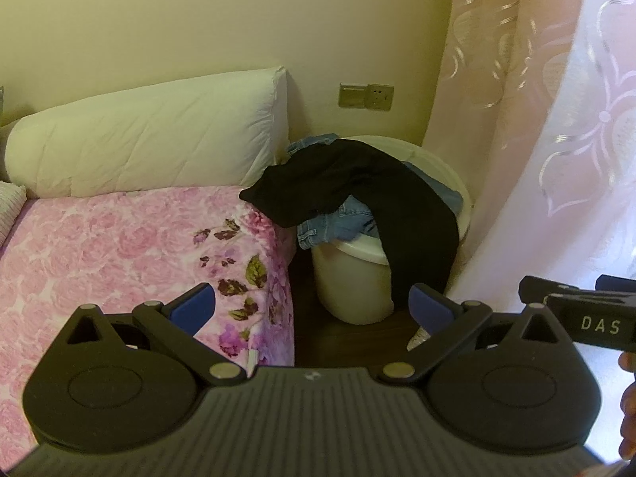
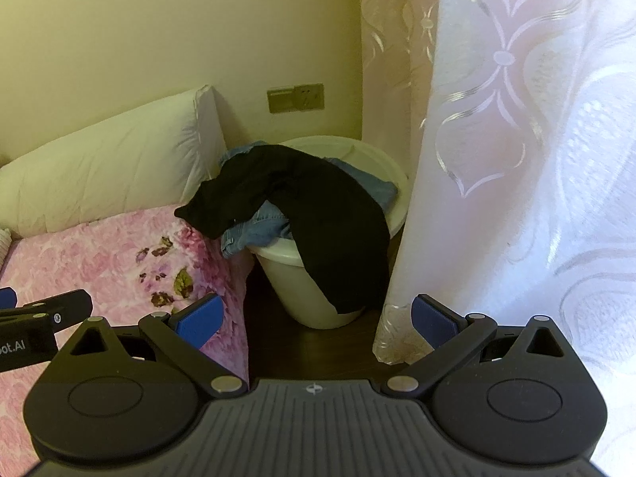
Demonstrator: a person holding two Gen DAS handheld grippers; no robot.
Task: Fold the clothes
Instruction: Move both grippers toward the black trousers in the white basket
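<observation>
At the left lies the bed (image 1: pixel 119 246) with its pink floral cover, a white pillow (image 1: pixel 151 139) at its head. Just beside the bed's corner stands a cream bucket (image 1: pixel 346 278) holding denim clothes (image 1: pixel 342 222). A black garment (image 1: pixel 381 198) drapes over them, one end on the bed corner, its long axis running rightward and down over the bucket's rim. The left gripper (image 1: pixel 312 304) and the right gripper (image 2: pixel 316 316) both hang spread wide and empty, well short of the bucket

The black garment (image 1: pixel 401 214) drapes right over the tub (image 1: pixel 349 290), hiding much of its rim and the jeans (image 1: pixel 342 224) beneath. What else sits inside, can't tell. The curtain (image 2: pixel 516 198) covers the tub's far side. The bed (image 1: pixel 99 254) runs off the left edge. A hand (image 1: pixel 628 397) barely shows at the right border.
</observation>
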